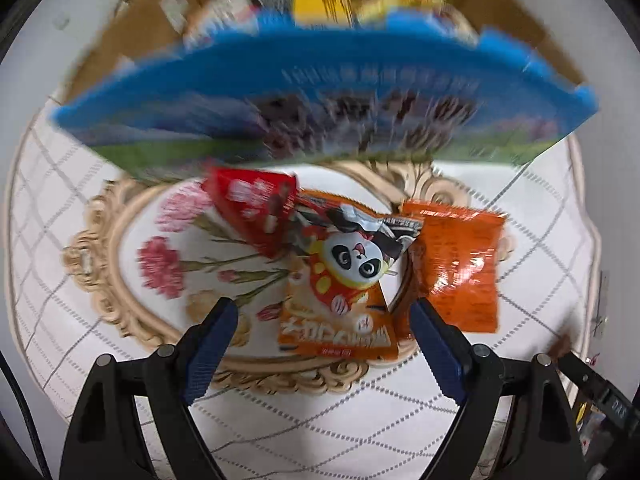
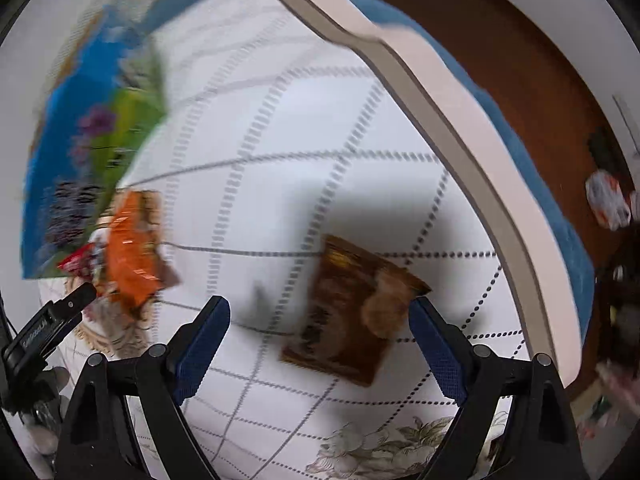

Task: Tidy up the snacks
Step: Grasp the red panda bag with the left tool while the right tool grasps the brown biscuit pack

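Note:
In the left wrist view my left gripper (image 1: pixel 324 312) points down at the table, open, with nothing gripped. Just beyond its fingertips lies an orange panda packet (image 1: pixel 344 280). A red packet (image 1: pixel 256 208) overlaps that packet's far left corner, and a plain orange packet (image 1: pixel 464 264) lies to its right. In the right wrist view my right gripper (image 2: pixel 320 312) is open over a brown snack packet (image 2: pixel 352 312), which lies flat between the fingers, nearer the right one. I cannot tell if the pads touch it. The orange packet (image 2: pixel 132 256) shows blurred at the left.
A large blue box (image 1: pixel 320 100) stands behind the packets. Behind it is an open cardboard box (image 1: pixel 520 20) with several snacks. The table has a white cloth (image 2: pixel 280 140) with grey diamond lines, and its edge (image 2: pixel 440 92) runs at the right above a blue rug (image 2: pixel 560 220).

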The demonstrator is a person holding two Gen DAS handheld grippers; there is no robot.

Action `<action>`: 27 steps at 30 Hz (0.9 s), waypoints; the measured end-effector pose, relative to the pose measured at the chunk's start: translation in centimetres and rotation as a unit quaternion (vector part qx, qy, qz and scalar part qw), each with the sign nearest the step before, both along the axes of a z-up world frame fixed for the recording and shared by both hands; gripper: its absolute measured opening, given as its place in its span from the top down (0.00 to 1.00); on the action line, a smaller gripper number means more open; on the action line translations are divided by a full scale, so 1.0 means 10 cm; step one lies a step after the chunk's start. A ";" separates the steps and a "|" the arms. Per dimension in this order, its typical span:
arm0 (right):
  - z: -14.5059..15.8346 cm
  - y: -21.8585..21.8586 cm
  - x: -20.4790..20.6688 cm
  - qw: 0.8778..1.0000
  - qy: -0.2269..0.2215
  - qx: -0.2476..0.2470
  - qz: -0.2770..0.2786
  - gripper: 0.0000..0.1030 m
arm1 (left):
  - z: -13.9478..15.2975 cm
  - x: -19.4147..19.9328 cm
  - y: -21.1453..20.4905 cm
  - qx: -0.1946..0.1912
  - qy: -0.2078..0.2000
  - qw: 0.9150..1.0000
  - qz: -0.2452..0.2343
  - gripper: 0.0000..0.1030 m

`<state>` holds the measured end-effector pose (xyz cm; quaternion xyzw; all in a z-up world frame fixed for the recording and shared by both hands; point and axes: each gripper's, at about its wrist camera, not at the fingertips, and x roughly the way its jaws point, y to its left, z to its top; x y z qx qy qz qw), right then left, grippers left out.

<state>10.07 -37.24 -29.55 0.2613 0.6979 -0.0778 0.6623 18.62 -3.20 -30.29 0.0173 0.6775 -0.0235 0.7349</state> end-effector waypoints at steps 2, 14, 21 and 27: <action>-0.16 -0.03 -0.01 1.000 0.015 -0.004 -0.010 0.10 | -0.18 0.06 -0.03 -0.006 0.025 1.000 0.000 0.15; -0.15 0.89 0.10 0.982 -0.029 -0.085 0.164 0.43 | -0.34 -0.41 0.24 -0.031 0.035 0.999 -0.006 0.44; -0.19 1.80 -0.07 0.948 -0.008 -0.072 0.310 0.44 | -0.45 -1.02 0.52 -0.064 0.071 0.995 0.005 0.44; -0.30 1.85 -0.19 0.955 0.011 -0.048 0.294 0.42 | -0.64 -1.10 0.47 -0.056 0.076 0.996 -0.005 0.41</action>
